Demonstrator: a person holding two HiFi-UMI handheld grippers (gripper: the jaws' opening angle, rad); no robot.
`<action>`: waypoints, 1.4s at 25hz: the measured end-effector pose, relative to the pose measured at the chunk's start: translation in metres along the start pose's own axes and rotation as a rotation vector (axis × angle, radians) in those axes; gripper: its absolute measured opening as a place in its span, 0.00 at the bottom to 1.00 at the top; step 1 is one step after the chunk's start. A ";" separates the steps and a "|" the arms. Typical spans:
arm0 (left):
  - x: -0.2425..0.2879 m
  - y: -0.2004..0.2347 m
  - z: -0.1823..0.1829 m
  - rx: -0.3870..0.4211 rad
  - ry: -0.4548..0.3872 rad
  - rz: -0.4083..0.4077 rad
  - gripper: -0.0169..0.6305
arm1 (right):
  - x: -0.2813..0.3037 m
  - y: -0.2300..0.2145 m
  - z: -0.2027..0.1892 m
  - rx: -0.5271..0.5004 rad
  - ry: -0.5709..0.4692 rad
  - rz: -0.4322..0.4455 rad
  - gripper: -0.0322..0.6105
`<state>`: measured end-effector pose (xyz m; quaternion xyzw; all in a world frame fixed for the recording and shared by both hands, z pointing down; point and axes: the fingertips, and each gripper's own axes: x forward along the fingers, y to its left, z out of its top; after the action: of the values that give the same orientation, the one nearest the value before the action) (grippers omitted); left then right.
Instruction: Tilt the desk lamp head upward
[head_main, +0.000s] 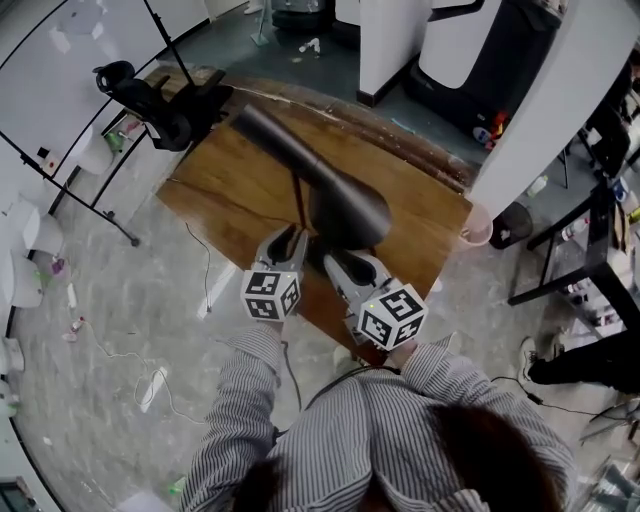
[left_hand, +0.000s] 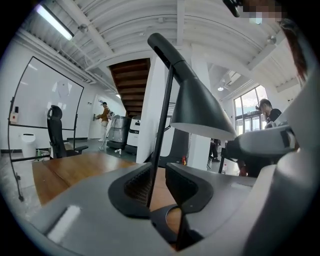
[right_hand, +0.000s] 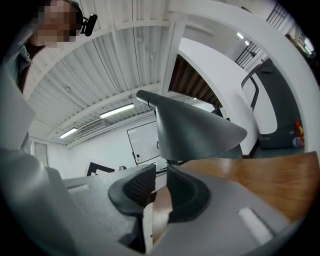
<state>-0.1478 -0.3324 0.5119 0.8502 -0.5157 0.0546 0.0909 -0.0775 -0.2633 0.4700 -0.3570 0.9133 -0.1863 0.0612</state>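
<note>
A dark desk lamp stands on the wooden table (head_main: 225, 190). Its cone-shaped head (head_main: 345, 205) hangs over the near table edge, and its thin stem (head_main: 298, 200) rises beside it. My left gripper (head_main: 290, 240) is at the stem. In the left gripper view the stem (left_hand: 161, 145) runs between the jaws of the left gripper (left_hand: 159, 182), close to the left pad, with a gap on the other side. The lamp head (left_hand: 200, 110) looms above. My right gripper (head_main: 335, 262) sits just under the head's rim. In the right gripper view the right gripper (right_hand: 161, 187) has its jaws narrowly apart and empty, with the lamp head (right_hand: 195, 130) above them.
A black office chair (head_main: 150, 100) stands at the table's far left corner, beside a whiteboard (head_main: 60, 60) on a stand. A pink bin (head_main: 478, 225) and a white pillar (head_main: 560, 100) stand to the right. Cables lie on the grey floor to the left.
</note>
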 end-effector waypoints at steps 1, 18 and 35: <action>0.004 0.002 0.001 0.001 -0.003 -0.005 0.13 | 0.003 0.000 0.001 0.015 -0.014 0.000 0.14; 0.034 0.006 0.007 0.072 0.009 -0.021 0.11 | 0.017 -0.005 0.018 0.076 -0.110 -0.044 0.13; 0.032 0.009 0.008 0.053 0.014 0.009 0.11 | -0.032 -0.006 0.073 -0.106 -0.194 -0.059 0.10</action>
<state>-0.1411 -0.3662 0.5107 0.8496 -0.5171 0.0748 0.0717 -0.0324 -0.2672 0.4046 -0.4027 0.9009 -0.1038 0.1246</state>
